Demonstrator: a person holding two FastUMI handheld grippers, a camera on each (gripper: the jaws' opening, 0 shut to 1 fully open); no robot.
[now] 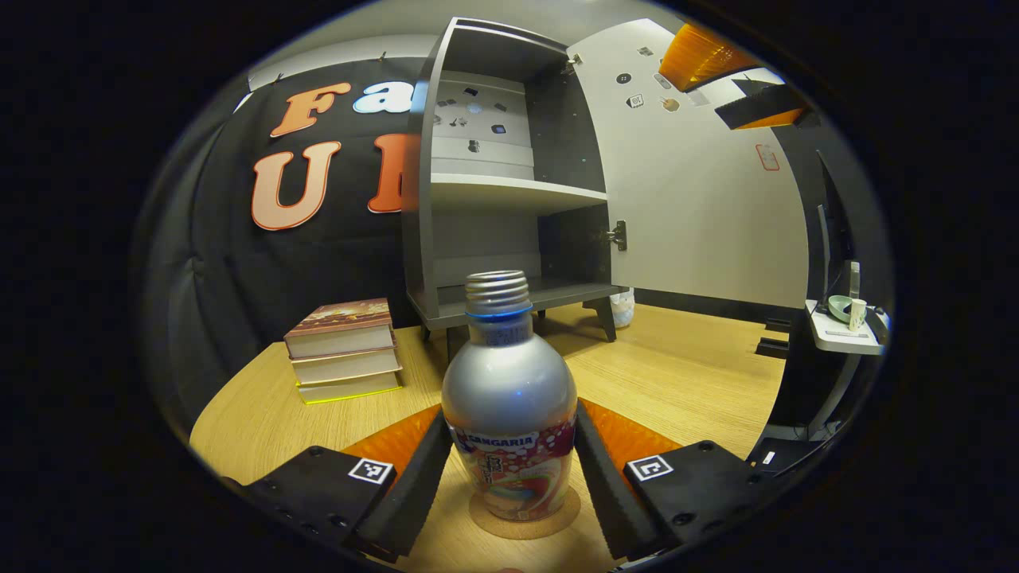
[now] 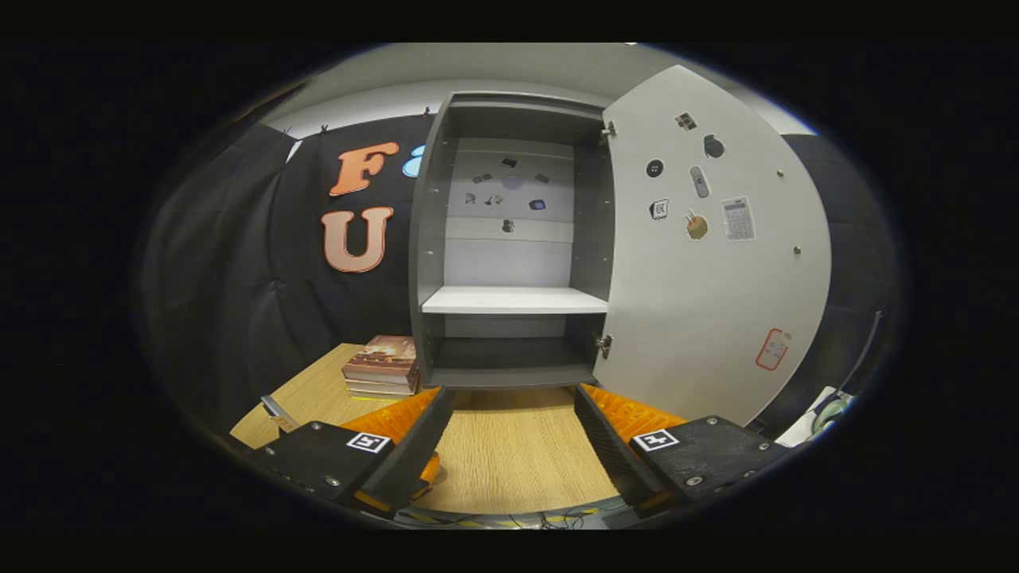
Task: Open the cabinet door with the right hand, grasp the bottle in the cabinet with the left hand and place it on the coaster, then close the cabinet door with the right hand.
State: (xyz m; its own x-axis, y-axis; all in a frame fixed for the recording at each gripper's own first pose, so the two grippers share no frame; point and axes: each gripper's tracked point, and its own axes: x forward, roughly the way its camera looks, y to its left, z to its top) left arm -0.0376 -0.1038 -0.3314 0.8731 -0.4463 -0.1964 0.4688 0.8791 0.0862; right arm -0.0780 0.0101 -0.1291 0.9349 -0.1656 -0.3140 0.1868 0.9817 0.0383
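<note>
Bottle [image 1: 509, 398] upright on coaster [image 1: 524, 521], on the table [image 1: 677, 382] in front of the cabinet [image 1: 509, 191]. Cap off, threaded neck bare. Left gripper [image 1: 509, 461] straddling the lower body, one finger per side; looks like contact on both flanks, but a hairline gap can't be ruled out. Reads as clamped on the bottle or just letting go, probably kept there to steady it until it sits flat on the cork. Coaster edge visible under the base, so placement looks centred enough.

Right gripper [image 2: 513, 434] released, fingers spread wide, nothing between them but bare tabletop. Parked low and facing the cabinet, likely staged for the close. Door [image 2: 708, 263] swung fully open to the right, hinges showing, shelves empty. Books [image 2: 384, 366] stacked left of the cabinet, out of the way.

Judged status: open and place steps done, release and door close left. Watch item: tall narrow bottle, easy to tip if fingers drag on retreat, so open first, then back straight out.
</note>
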